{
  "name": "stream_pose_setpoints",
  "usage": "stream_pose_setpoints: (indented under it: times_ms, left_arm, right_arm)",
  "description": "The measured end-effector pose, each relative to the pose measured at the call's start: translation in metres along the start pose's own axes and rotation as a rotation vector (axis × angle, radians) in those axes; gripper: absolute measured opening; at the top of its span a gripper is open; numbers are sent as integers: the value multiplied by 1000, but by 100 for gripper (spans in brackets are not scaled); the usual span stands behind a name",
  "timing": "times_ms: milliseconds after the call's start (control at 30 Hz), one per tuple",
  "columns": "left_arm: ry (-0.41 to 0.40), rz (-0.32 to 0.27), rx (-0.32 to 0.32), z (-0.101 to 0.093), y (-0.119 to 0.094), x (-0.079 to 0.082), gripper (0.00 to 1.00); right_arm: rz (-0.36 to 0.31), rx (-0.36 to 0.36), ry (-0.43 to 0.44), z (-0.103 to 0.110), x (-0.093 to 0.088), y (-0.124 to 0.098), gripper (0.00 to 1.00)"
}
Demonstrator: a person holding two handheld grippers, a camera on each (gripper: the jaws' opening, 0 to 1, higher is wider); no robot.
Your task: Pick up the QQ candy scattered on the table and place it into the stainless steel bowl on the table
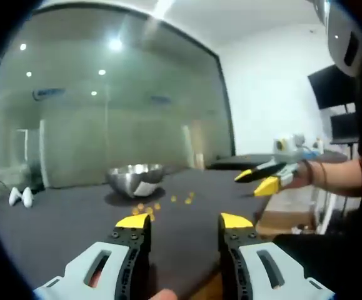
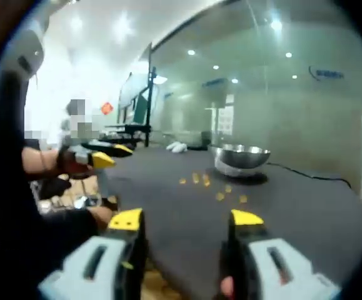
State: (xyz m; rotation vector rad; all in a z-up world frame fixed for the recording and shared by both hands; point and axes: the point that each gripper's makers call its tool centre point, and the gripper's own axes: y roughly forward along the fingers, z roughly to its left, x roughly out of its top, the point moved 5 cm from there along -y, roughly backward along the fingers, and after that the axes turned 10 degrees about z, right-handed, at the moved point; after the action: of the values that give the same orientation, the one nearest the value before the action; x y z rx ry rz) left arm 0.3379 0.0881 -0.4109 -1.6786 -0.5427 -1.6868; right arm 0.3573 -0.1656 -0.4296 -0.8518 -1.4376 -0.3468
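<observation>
Left gripper view: the left gripper hangs wide open and empty above the dark table. Small yellow candies, too blurred to show any long axis, lie scattered near the upright steel bowl. The right gripper also gapes, empty.

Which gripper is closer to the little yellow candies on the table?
Left, probably, though it's close. The left gripper is at the table edge with the candies just past its open jaws. The right gripper, also open, sits a bit farther back from them.
</observation>
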Motion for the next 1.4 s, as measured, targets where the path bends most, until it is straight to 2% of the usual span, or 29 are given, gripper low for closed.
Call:
stream_pose_setpoints:
  times_ms: [233, 700, 900, 1133, 1400]
  left_arm:
    - [20, 6, -2, -1, 0, 2, 44]
    - [25, 16, -4, 0, 1, -1, 43]
    - [38, 11, -17, -1, 3, 1, 43]
    - [47, 9, -15, -2, 2, 0, 43]
    - [43, 8, -15, -3, -1, -1, 41]
  right_arm:
    - [-11, -16, 4, -4, 3, -2, 52]
    - [17, -3, -16, 2, -2, 0, 51]
    - [-2, -16, -8, 0, 2, -4, 51]
    - [15, -37, -20, -8, -3, -8, 51]
    - [0, -58, -18, -15, 6, -8, 49]
